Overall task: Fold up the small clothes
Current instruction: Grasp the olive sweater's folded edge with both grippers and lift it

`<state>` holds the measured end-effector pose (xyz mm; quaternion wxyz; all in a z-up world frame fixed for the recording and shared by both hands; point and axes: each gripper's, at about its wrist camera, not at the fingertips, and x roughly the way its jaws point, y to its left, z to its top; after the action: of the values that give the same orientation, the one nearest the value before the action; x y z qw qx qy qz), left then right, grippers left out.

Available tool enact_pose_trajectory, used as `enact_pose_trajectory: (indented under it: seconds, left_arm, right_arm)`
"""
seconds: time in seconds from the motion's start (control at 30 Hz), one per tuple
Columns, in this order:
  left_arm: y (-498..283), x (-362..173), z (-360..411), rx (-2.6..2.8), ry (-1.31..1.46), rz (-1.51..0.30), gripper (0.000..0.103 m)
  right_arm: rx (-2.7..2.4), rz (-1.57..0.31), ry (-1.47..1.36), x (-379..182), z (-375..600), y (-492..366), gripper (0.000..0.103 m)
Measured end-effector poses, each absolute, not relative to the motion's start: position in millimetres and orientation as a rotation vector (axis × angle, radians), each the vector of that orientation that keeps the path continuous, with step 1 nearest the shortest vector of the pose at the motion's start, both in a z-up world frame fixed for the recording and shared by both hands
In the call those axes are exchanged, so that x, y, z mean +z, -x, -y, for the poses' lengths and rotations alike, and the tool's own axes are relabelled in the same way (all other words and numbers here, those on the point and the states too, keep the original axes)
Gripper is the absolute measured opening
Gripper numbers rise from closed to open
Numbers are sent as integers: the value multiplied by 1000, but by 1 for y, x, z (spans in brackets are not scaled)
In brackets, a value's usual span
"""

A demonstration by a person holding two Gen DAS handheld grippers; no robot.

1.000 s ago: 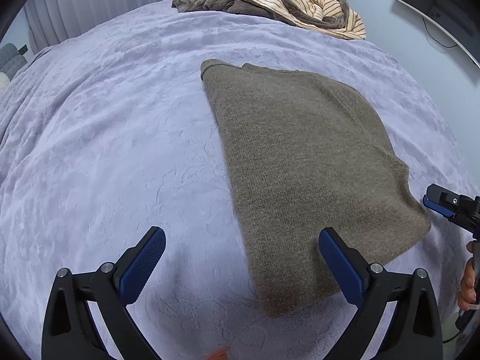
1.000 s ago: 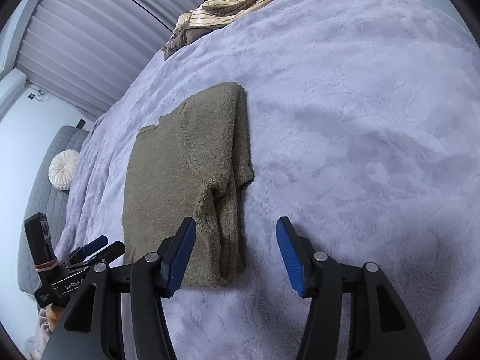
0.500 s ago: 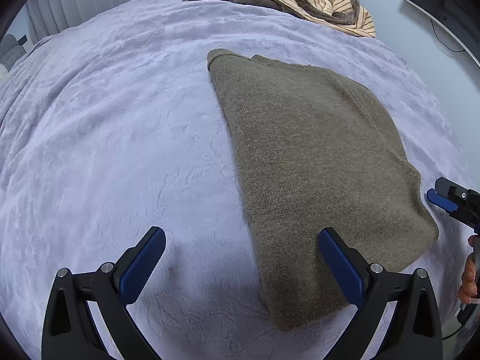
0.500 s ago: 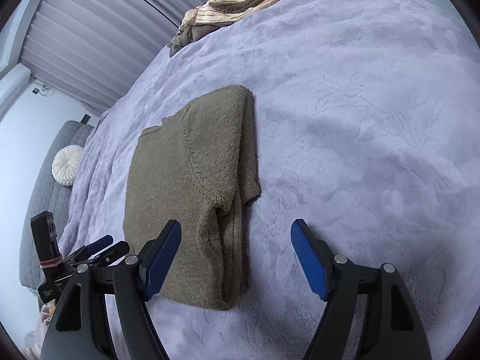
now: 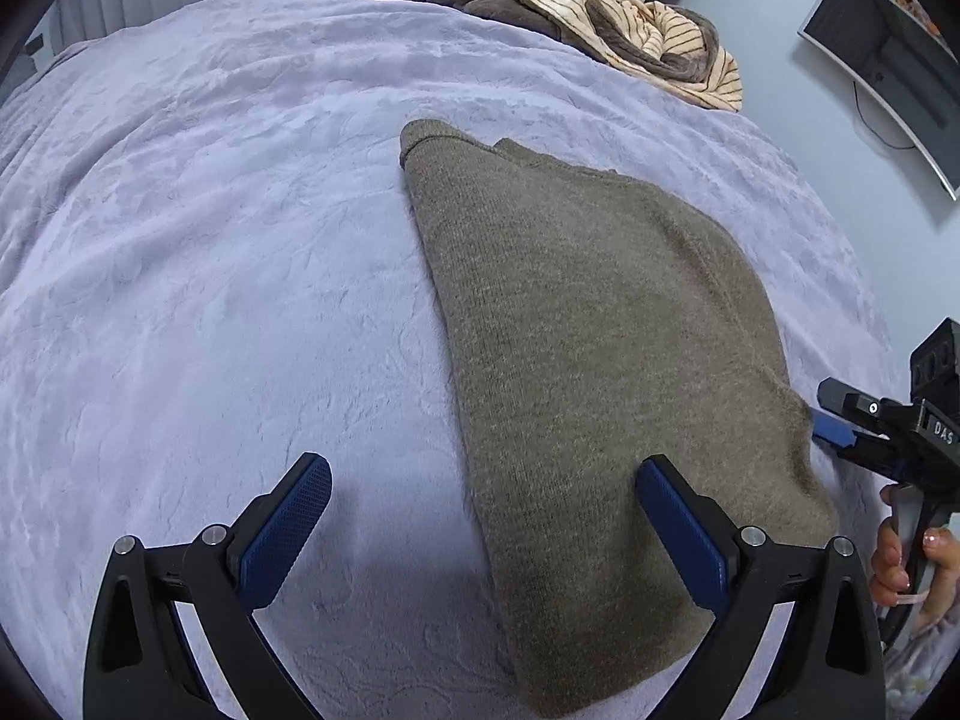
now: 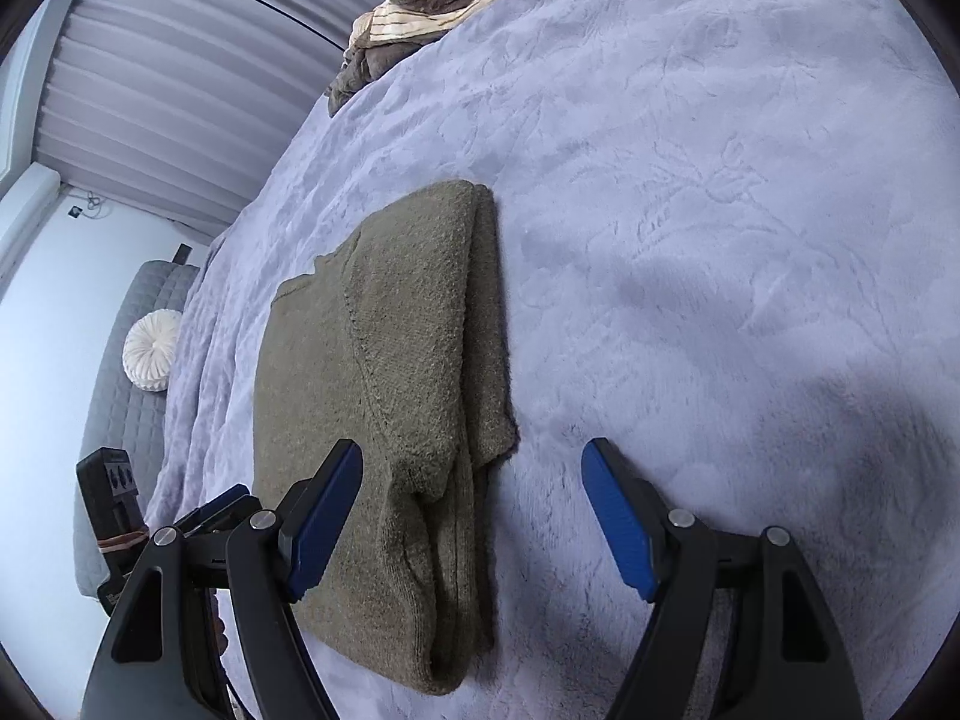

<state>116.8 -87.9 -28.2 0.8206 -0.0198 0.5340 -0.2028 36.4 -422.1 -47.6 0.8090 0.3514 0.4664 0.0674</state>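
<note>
A folded olive-brown knit sweater (image 5: 588, 330) lies flat on the lilac bed cover (image 5: 210, 240). My left gripper (image 5: 480, 468) is open and hovers over the sweater's near left edge, one finger over the knit and the other over bare cover. My right gripper (image 6: 473, 450) is open too, straddling the sweater's (image 6: 390, 360) near right edge where the tucked sleeve folds show. Nothing is pinched in either. In the left wrist view the right gripper (image 5: 840, 420) pokes in at the sweater's right side, held by a hand (image 5: 900, 558).
A pile of striped and brown clothes (image 5: 630, 30) lies at the bed's far end. A monitor (image 5: 882, 60) hangs on the right wall. Past the bed's left side a round white cushion (image 6: 153, 348) rests on a grey quilted seat. Curtains close the back.
Both grippers have moved in closer over the sweater's near end and tipped slightly lower. The right gripper's jaws have spread wider. The sweater has not moved.
</note>
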Motion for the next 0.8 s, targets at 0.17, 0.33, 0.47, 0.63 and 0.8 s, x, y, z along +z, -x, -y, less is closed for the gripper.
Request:
enact_pose_trajectory:
  seconds: [0.17,0.33,0.47,0.63,0.8]
  left_arm:
    - [-142,-34,77,-490,204,-1164,102]
    - [-158,-54,76,-493,258,-1217,102]
    - [-164,-65,85,-535,297,-1241,102]
    - [-168,-69,101,-568,281,-1243,102]
    - [-171,-75,108,-579,292,-1231,102]
  right_arm:
    - [165,-1003,-771,-49,427,-46,78]
    - [183,-1017,-780,-51,428,-57,78]
    - [206,-1045,-777,-56,424,-68,78]
    - [236,-1072,-743,-60,416,-86,79]
    - [257,-1090,-731,-66,407,-99,79]
